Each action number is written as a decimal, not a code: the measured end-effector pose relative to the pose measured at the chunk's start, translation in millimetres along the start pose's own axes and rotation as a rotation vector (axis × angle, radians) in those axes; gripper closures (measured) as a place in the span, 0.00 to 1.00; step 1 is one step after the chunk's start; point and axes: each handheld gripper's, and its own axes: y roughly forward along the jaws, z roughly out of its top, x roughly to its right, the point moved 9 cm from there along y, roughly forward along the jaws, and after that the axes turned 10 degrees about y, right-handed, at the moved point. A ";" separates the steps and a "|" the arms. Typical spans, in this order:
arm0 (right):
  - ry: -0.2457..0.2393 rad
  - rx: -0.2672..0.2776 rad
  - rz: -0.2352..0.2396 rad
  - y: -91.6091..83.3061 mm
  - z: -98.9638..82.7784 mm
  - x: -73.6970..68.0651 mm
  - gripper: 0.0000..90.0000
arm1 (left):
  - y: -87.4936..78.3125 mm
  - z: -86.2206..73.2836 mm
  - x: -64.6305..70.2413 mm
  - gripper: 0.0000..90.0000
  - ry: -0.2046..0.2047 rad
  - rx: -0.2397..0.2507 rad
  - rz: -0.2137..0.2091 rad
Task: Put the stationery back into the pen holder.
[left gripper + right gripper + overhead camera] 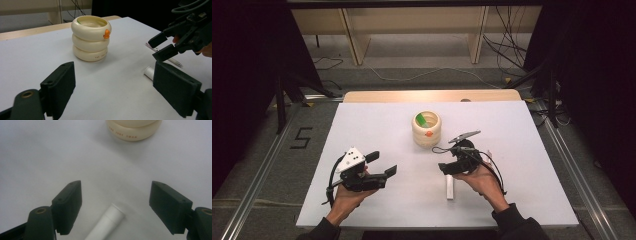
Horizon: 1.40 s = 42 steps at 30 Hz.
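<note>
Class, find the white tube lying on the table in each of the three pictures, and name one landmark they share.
High view: white tube lies right of centre, just below the right gripper.
Left gripper view: its end peeks out at right, beside that view's own jaw.
Right gripper view: bottom centre, between the open jaws.
Shared landmark: the cream ringed pot.
</note>
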 end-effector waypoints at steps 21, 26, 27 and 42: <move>-0.003 -0.066 0.008 5.1 -21.7 -5.7 0.30 | -0.6 -0.2 0.8 0.20 0.001 0.001 0.001; 0.003 -0.083 -0.005 5.5 -29.1 -4.7 0.30 | -0.7 -0.3 1.4 0.20 0.006 -0.002 -0.002; 0.005 -0.085 -0.004 6.1 -30.3 -4.8 0.30 | -0.7 -0.3 1.4 0.20 0.009 -0.002 -0.002; 0.019 -0.148 -0.025 19.6 -43.4 -4.4 0.33 | 0.2 -0.4 1.0 0.20 0.004 -0.001 -0.002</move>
